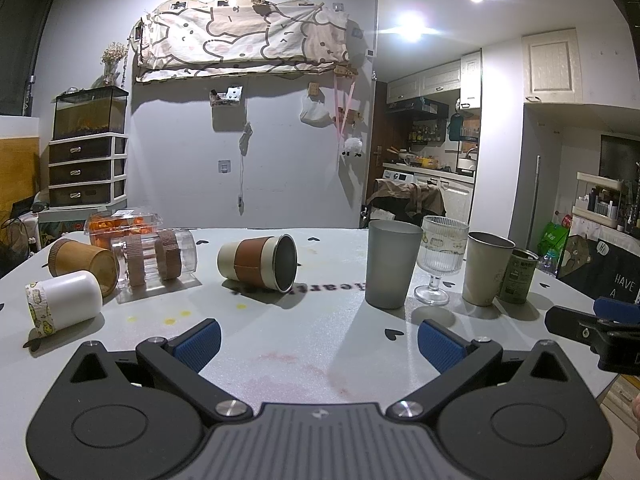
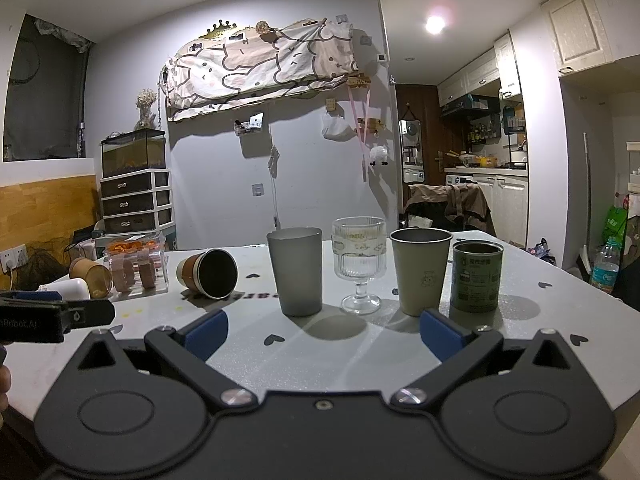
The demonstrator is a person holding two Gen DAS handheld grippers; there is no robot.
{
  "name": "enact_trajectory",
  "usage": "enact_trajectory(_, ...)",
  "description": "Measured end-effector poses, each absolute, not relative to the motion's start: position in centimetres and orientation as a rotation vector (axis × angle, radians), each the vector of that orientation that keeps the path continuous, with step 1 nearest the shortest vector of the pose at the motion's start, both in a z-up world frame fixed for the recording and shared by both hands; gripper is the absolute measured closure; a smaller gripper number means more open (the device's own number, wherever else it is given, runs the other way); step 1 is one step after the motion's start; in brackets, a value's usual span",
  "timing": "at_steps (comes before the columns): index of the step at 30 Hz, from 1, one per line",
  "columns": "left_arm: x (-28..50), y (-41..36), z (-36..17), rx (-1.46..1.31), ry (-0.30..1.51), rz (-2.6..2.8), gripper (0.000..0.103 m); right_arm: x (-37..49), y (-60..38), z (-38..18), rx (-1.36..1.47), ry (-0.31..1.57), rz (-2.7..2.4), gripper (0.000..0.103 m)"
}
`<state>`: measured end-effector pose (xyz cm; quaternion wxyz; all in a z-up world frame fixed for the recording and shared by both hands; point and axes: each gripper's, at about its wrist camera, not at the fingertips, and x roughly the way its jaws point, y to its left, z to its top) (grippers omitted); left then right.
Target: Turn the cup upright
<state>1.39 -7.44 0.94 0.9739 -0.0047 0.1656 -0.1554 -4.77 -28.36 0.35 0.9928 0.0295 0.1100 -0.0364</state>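
Note:
A cream cup with a brown sleeve point(image 1: 258, 267) lies on its side on the white table point(image 1: 304, 344), its dark mouth turned to the right; it also shows in the right wrist view point(image 2: 208, 274). A white cup point(image 1: 66, 304), a bamboo cup point(image 1: 82, 264) and a clear cup with cardboard bands point(image 1: 156, 266) also lie on their sides at the left. My left gripper point(image 1: 318, 344) is open and empty, short of the cream cup. My right gripper point(image 2: 324, 334) is open and empty in front of the upright cups.
A grey tumbler point(image 2: 295, 271), a ribbed stemmed glass point(image 2: 360, 264), a beige metal cup point(image 2: 419, 270) and a green tin point(image 2: 476, 276) stand upright in a row. A clear box of orange food point(image 1: 120, 224) sits at the back left. The table's right edge is near the tin.

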Motion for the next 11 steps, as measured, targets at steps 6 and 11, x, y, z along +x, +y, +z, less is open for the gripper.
enact_trajectory(6, 1.39, -7.45, 0.93, -0.009, 0.334, -0.314, 0.000, -4.77, -28.34, 0.33, 0.060, 0.221, -0.073, 0.000)
enact_trajectory(11, 1.31, -7.60, 0.88, -0.007, 0.336, -0.318, 0.000, -4.77, -28.36, 0.32, 0.060, 0.220, -0.073, 0.000)
